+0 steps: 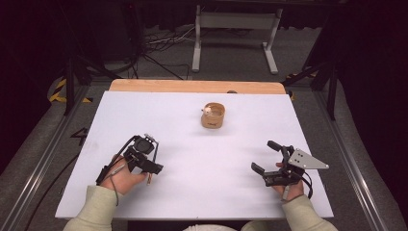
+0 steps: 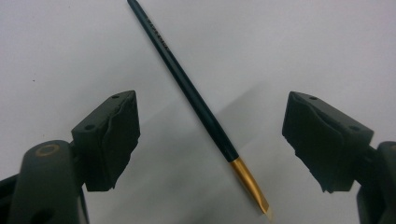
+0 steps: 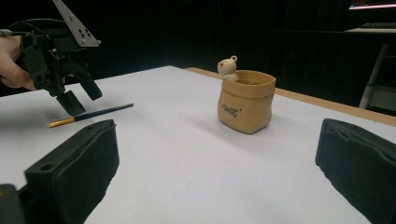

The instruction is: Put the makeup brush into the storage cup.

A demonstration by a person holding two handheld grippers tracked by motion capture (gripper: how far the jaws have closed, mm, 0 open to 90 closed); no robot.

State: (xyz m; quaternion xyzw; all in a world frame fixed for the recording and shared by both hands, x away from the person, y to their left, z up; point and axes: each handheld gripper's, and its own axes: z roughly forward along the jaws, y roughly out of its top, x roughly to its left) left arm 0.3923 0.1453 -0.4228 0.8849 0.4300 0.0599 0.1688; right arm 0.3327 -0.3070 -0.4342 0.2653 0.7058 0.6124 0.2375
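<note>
Here the brush (image 2: 196,100) lies flat on the white table (image 1: 192,192), between the jaws of the left gripper (image 2: 210,140), which stand apart on either side without touching it. Its dark handle carries small print too blurred to read; the ferrule is gold. The right gripper (image 3: 215,186) rests well apart, its jaws wide with nothing between them. Farther up the table stands a tan pot (image 3: 246,100) with a little bear on its rim and dark lettering I cannot make out.
</note>
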